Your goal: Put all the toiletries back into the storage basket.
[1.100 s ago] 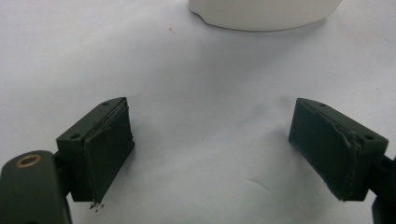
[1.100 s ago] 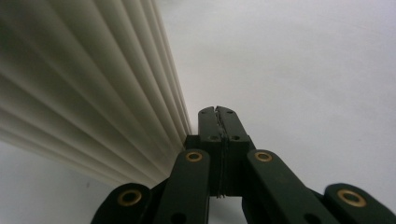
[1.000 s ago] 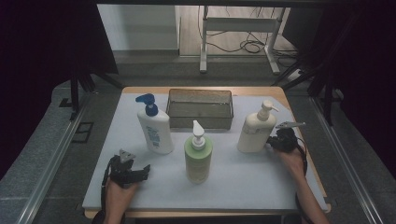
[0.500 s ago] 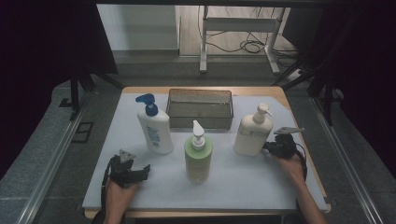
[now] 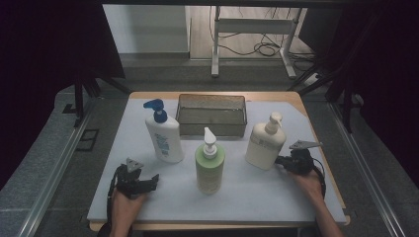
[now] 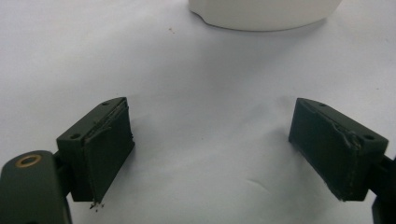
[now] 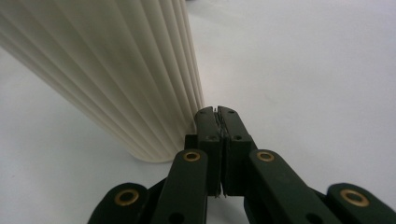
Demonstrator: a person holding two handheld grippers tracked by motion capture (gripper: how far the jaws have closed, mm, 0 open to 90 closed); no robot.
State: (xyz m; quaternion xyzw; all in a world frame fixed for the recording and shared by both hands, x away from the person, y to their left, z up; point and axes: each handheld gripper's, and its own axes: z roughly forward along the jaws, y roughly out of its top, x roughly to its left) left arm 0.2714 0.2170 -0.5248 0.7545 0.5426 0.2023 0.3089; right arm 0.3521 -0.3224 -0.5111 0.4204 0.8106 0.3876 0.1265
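A ribbed cream pump bottle [image 5: 264, 145] stands upright at the right of the white mat [image 5: 247, 197]. My right gripper [image 5: 280, 163] is shut with nothing between its jaws, and its tip lies against the bottle's lower right side. In the right gripper view the shut jaws [image 7: 218, 112] touch the cream bottle [image 7: 116, 70] near its base. My left gripper [image 5: 152, 181] rests at the front left, open and holding nothing. Its open jaws [image 6: 210, 149] point at the base of a white bottle [image 6: 261, 11].
A white bottle with a blue pump [image 5: 163, 140] stands left of centre, and a green pump bottle [image 5: 210, 168] in the middle front. A dark wire basket [image 5: 212, 114] sits at the back centre. The table's wooden edge [image 5: 323, 163] runs close on the right.
The right gripper has moved left and towards me, still shut. The cream bottle has slid the same way with it. The left gripper has stayed put.
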